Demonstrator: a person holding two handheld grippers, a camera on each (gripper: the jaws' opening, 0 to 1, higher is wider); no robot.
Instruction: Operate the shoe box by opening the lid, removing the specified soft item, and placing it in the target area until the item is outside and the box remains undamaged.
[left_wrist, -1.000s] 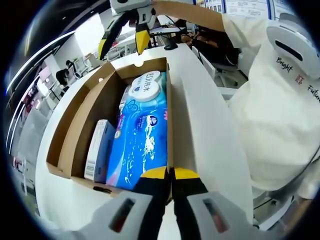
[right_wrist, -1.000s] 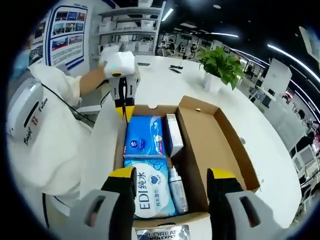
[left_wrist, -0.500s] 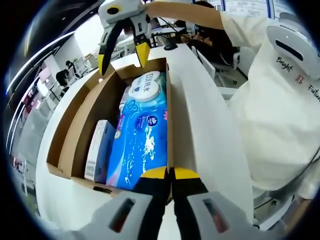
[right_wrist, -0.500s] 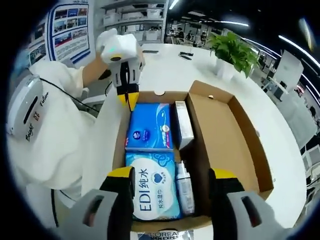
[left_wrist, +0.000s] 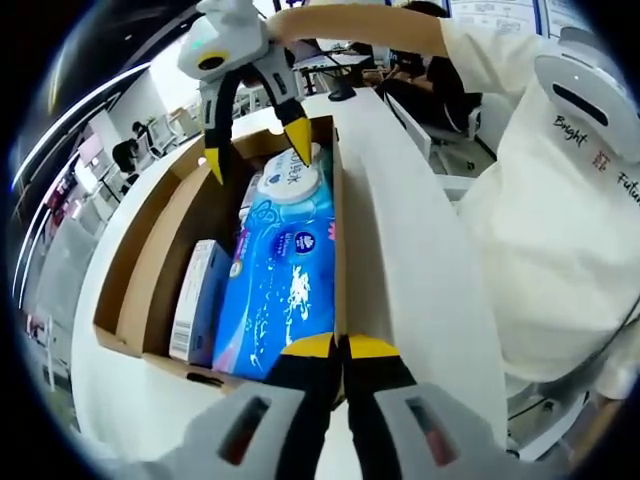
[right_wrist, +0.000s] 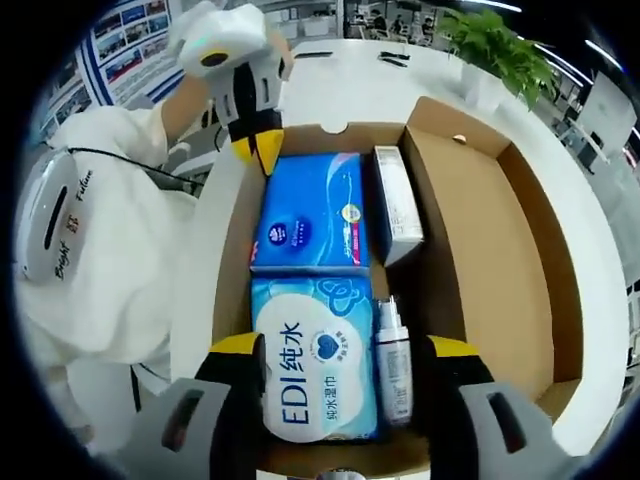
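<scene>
Dipping lower than a second ago, the right gripper (right_wrist: 338, 372) now hangs wide-jawed inside the shoe box (right_wrist: 500, 240), straddling the EDI wipes pack (right_wrist: 318, 372) and a slim bottle (right_wrist: 395, 358). The left gripper (left_wrist: 341, 352), jaws pressed together, sits at the box's near wall as before. Beyond lie a blue soft pack (right_wrist: 308, 210) and a small carton (right_wrist: 398, 205); the box rests on a white table (right_wrist: 350, 85) in an open office

A brown shoe box (right_wrist: 500, 260) holds 2 blue packs (right_wrist: 312, 212), 1 white-lidded (right_wrist: 316, 372).
</scene>
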